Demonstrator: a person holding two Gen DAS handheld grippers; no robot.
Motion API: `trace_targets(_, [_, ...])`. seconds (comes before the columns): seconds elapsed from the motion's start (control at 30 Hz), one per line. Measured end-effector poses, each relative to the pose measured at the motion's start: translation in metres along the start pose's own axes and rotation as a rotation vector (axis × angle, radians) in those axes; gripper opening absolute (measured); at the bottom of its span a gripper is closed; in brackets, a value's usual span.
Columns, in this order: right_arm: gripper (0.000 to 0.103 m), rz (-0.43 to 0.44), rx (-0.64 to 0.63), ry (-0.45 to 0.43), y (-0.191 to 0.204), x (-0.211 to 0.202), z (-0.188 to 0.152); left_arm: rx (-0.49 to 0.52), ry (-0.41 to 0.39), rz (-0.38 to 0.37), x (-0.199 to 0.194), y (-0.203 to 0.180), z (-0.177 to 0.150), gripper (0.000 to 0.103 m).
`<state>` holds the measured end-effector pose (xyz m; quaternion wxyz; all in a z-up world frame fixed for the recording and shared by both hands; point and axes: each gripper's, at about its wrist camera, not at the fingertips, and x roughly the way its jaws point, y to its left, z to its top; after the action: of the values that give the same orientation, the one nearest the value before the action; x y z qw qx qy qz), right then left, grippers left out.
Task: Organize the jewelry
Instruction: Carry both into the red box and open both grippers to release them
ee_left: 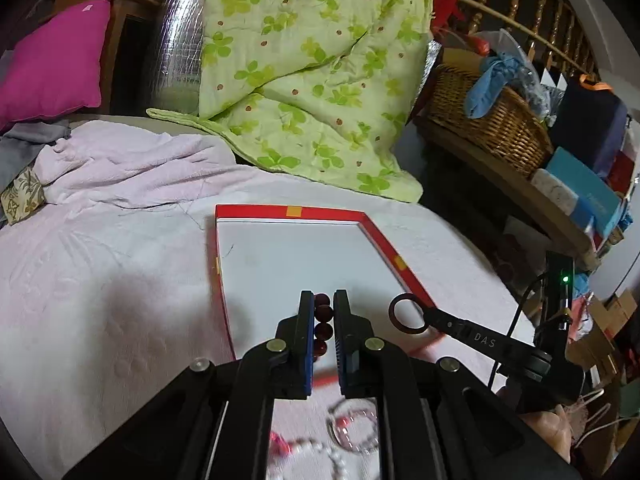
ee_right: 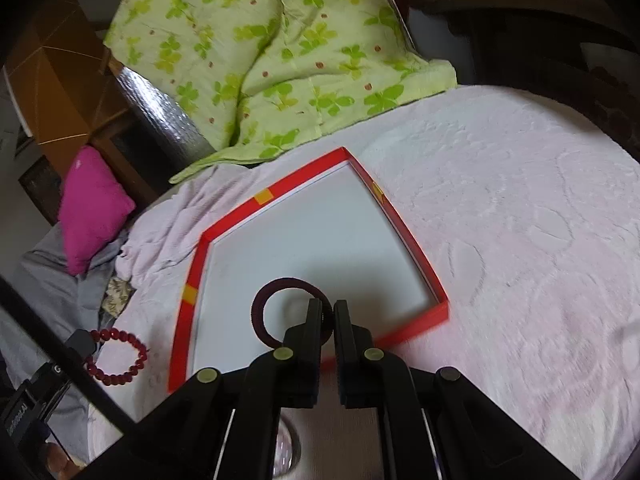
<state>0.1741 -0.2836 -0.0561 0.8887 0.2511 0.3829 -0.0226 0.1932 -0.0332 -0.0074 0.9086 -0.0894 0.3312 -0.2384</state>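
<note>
My left gripper [ee_left: 323, 300] is shut on a red bead bracelet [ee_left: 323, 322], and several beads show between its blue pads above the near part of a red-rimmed tray [ee_left: 320, 213] with a white floor. My right gripper [ee_right: 327, 308] is shut on a dark maroon ring [ee_right: 276, 283], held over the tray [ee_right: 236, 216]. In the left wrist view the right gripper [ee_left: 430, 315] holds the ring [ee_left: 391, 314] over the tray's right rim. From the right wrist view, the bead bracelet [ee_right: 120, 335] hangs as a loop from the left gripper [ee_right: 82, 342], left of the tray.
The tray lies on a pale pink blanket [ee_left: 100, 280]. More jewelry lies nearer me: a clear crystal bracelet [ee_left: 354, 426] and white pearls [ee_left: 320, 450]. Behind are a green floral quilt [ee_left: 312, 72], a magenta pillow [ee_left: 56, 64] and a wicker basket [ee_left: 488, 120].
</note>
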Motion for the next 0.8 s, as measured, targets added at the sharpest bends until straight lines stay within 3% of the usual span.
trace_targets(0.27, [0.007, -0.070, -0.034, 0.044, 0.001, 0.033, 0.005, 0.001, 0.075, 0.023, 0.048, 0.002, -0.006, 0.010])
trace_targets(0.5, [0.007, -0.035, -0.023, 0.083, -0.004, 0.040, 0.013, 0.009, 0.117, 0.083, 0.064, 0.008, -0.009, 0.011])
trace_targets(0.67, [0.008, -0.011, 0.001, 0.031, -0.012, 0.025, 0.020, -0.058, 0.060, 0.107, 0.044, 0.032, 0.001, 0.023])
trace_targets(0.73, [0.008, -0.019, 0.011, 0.022, -0.016, 0.021, 0.021, -0.090, 0.034, 0.142, 0.034, 0.043, 0.003, 0.039])
trace_targets(0.8, [0.008, 0.004, 0.037, 0.038, -0.021, 0.022, 0.020, -0.109, 0.035, 0.171, 0.031, 0.050, 0.003, 0.042])
